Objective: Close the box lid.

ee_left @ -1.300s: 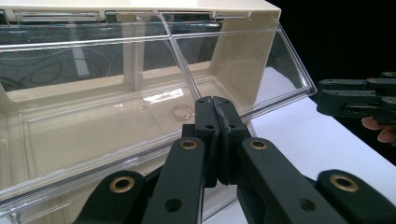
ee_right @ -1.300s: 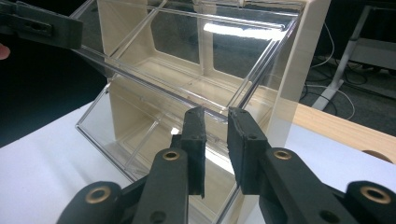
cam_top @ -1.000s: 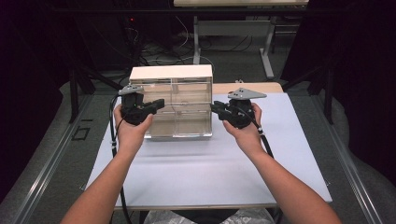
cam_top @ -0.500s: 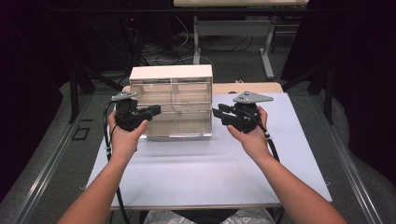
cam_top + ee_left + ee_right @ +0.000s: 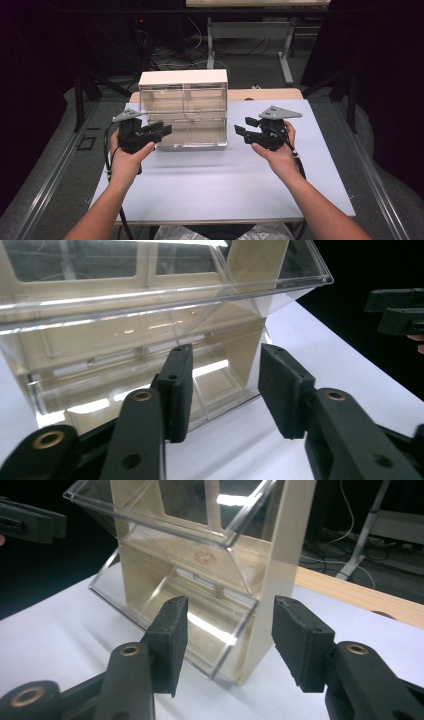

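Clear-fronted drawer cabinet point(image 5: 183, 110) stands at the table's point(image 5: 225, 190) twelve o'clock edge. Left gripper point(image 5: 159, 132) sits at its eight o'clock corner, right gripper point(image 5: 242, 134) at four o'clock; both have just been opening their jaws, which stand half apart, gripping nothing.

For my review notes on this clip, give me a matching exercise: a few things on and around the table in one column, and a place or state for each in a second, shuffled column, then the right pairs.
Things:
1. drawer cabinet
2. left gripper
3. right gripper
4. white table top

Places or states:
A. jaws open, just off the cabinet's right side
B. lies under everything, bare in front
C. stands upright at the back middle, clear bins
D. jaws open, at the cabinet's lower left corner

Pairs: 1-C, 2-D, 3-A, 4-B
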Demonstrator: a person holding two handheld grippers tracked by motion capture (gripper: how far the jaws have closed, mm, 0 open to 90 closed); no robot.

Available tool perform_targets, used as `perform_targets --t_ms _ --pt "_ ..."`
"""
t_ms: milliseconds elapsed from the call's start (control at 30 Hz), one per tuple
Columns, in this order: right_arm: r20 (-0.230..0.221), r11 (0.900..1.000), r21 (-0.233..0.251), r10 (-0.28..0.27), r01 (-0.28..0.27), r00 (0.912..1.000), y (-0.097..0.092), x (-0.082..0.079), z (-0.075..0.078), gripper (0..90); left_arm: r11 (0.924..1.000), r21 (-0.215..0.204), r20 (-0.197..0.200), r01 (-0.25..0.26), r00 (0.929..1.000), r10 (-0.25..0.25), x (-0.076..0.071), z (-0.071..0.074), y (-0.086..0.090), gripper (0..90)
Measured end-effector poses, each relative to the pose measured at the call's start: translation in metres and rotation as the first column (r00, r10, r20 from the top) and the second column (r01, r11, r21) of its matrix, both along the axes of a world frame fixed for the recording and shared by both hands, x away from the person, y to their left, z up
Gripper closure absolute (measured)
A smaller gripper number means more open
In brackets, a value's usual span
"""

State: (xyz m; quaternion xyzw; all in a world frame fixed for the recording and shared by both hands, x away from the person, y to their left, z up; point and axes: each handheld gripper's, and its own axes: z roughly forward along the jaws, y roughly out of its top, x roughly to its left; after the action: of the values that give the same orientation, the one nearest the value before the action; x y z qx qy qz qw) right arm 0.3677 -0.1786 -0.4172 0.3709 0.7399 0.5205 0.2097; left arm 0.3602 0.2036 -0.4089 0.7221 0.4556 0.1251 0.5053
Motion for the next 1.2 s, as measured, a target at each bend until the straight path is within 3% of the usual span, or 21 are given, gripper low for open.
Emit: perform_targets --t_ms 267,367,500,733,833,967,1200 --pt "0.001 0.9996 -0.005 -0.027 0.027 0.9996 -0.018 -0.009 -0.011 47.1 0.9999 0.014 0.027 -0.009 0.9996 0.009 -0.006 -0.011 0.01 44.0" --pt "-0.019 0.9992 -0.002 -0.039 0.039 0.9991 -0.025 -0.011 -0.018 45.8 0.9998 0.019 0.031 -0.006 0.9995 0.005 -0.007 -0.017 0.012 41.0" --pt "-0.035 0.9995 0.003 -0.032 0.032 0.9989 -0.036 -0.013 -0.028 43.8 0.9997 0.019 0.028 -0.012 0.9995 0.011 -0.01 -0.024 0.016 39.2" --pt "-0.012 0.9977 -0.02 -0.066 0.066 0.9978 -0.054 -0.022 -0.041 39.4 0.9996 0.014 0.04 -0.023 0.9989 0.023 -0.013 -0.035 0.024 37.4" --pt "-0.014 0.9965 -0.021 -0.082 0.082 0.9965 -0.063 -0.026 -0.048 36.9 0.9998 0.003 0.07 -0.021 0.9973 0.021 -0.014 -0.041 0.026 37.0" --pt "-0.032 0.9922 0.004 -0.124 0.124 0.9917 -0.077 -0.03 -0.058 34.2 0.9989 0.021 0.077 -0.043 0.9962 0.041 -0.015 -0.047 0.03 35.3" --pt "-0.043 0.9807 -0.005 -0.195 0.195 0.9798 -0.096 -0.031 -0.073 27.2 0.9978 0.021 0.062 -0.064 0.9961 0.062 -0.015 -0.061 0.036 31.1"
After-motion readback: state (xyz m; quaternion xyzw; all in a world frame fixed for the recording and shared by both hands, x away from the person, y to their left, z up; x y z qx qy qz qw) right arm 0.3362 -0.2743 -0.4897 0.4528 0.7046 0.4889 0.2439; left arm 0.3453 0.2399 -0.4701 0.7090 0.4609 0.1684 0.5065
